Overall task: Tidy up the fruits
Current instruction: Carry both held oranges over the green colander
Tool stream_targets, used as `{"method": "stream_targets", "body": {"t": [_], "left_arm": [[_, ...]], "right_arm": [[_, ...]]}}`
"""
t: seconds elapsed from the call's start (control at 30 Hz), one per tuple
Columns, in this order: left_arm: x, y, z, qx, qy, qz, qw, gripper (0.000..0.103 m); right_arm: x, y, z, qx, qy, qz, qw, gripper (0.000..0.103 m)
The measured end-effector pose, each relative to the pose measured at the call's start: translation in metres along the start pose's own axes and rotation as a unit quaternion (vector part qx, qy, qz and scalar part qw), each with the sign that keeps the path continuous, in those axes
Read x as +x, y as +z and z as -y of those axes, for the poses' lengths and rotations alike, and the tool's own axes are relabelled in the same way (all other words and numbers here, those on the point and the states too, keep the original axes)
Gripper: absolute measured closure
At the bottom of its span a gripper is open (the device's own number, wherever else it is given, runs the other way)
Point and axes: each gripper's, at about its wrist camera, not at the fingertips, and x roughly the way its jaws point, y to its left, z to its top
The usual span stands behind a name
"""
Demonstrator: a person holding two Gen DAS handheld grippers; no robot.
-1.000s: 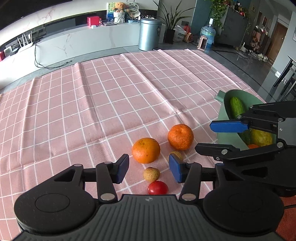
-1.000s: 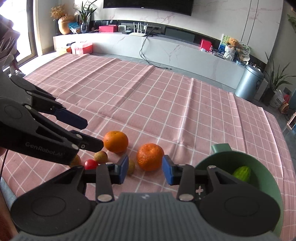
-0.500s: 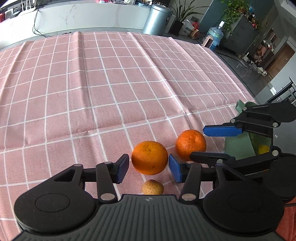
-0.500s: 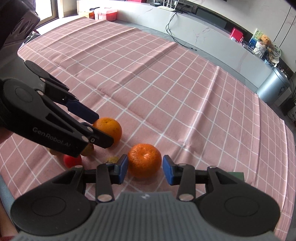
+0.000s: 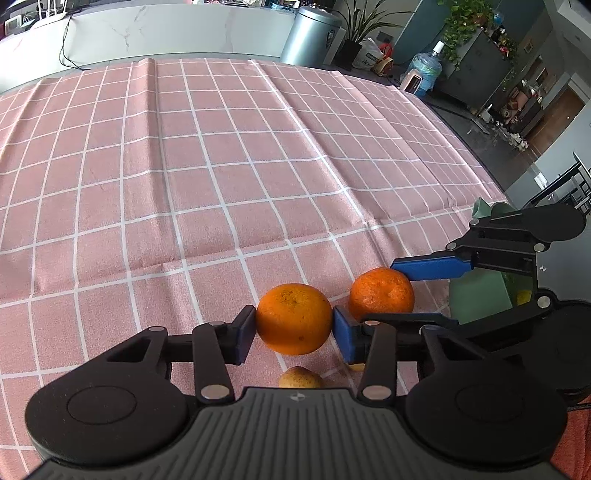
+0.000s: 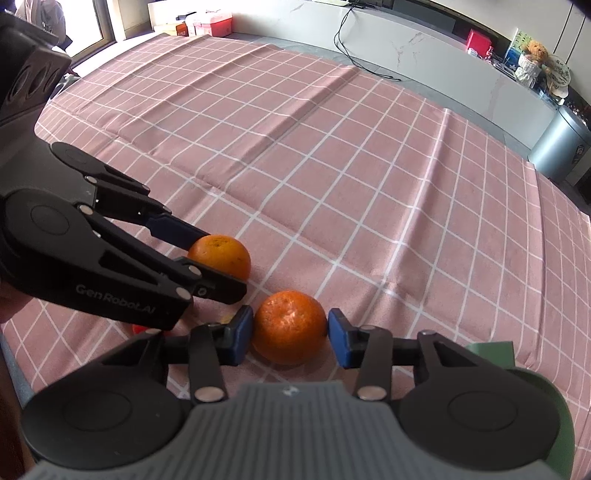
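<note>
Two oranges lie on the pink checked tablecloth (image 5: 221, 166). My left gripper (image 5: 294, 334) has its blue pads against both sides of the smooth orange (image 5: 294, 318), which also shows in the right wrist view (image 6: 221, 254). My right gripper (image 6: 290, 335) has its pads against the bumpy orange (image 6: 290, 326), which shows in the left wrist view (image 5: 381, 293). Both oranges rest on the cloth. A small yellow-brown fruit (image 5: 300, 378) lies just under the left gripper. The green bowl (image 5: 476, 295) is at the right, mostly hidden by the right gripper.
A small red fruit (image 6: 138, 328) peeks out beneath the left gripper in the right wrist view. The bowl's rim (image 6: 491, 349) sits at the table's right edge. The cloth stretches far ahead of both grippers. A metal bin (image 5: 310, 35) stands beyond the table.
Both grippers have moved forward and down onto the oranges and their jaws have narrowed until the pads touch the fruit. The oranges have not moved.
</note>
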Motion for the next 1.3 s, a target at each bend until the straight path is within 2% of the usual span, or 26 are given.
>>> {"method": "stream_targets", "body": {"t": [0.17, 0.43, 0.57, 0.73, 0.97, 1.1, 1.17, 1.3], "left_arm": [[-0.006, -0.002, 0.002, 0.0, 0.014, 0.011, 0.9998, 0.053], [-0.046, -0.003, 0.015, -0.005, 0.007, 0.061, 0.9981, 0.054], [-0.066, -0.007, 0.035, 0.005, -0.01, 0.08, 0.9968, 0.054], [-0.077, -0.01, 0.077, 0.05, -0.023, 0.091, 0.9943, 0.054], [-0.063, -0.008, 0.136, 0.104, -0.038, 0.082, 0.9905, 0.054], [-0.045, -0.003, 0.164, 0.139, -0.017, 0.059, 0.9884, 0.053], [-0.035, 0.001, 0.172, 0.141, -0.004, 0.039, 0.9893, 0.054], [-0.019, 0.005, 0.187, 0.161, 0.014, 0.014, 0.9868, 0.053]], "right_arm": [[-0.009, -0.002, -0.006, -0.005, -0.016, 0.016, 1.0, 0.065], [-0.073, -0.015, -0.015, 0.052, -0.047, 0.1, 0.993, 0.065], [-0.106, -0.039, -0.02, 0.089, -0.061, 0.136, 0.985, 0.065], [-0.145, -0.08, -0.009, 0.154, -0.082, 0.168, 0.97, 0.065], [-0.18, -0.138, 0.018, 0.221, -0.117, 0.176, 0.952, 0.065], [-0.185, -0.156, 0.036, 0.253, -0.119, 0.18, 0.943, 0.065], [-0.184, -0.16, 0.045, 0.266, -0.115, 0.185, 0.939, 0.065], [-0.173, -0.162, 0.061, 0.277, -0.115, 0.183, 0.936, 0.065]]}}
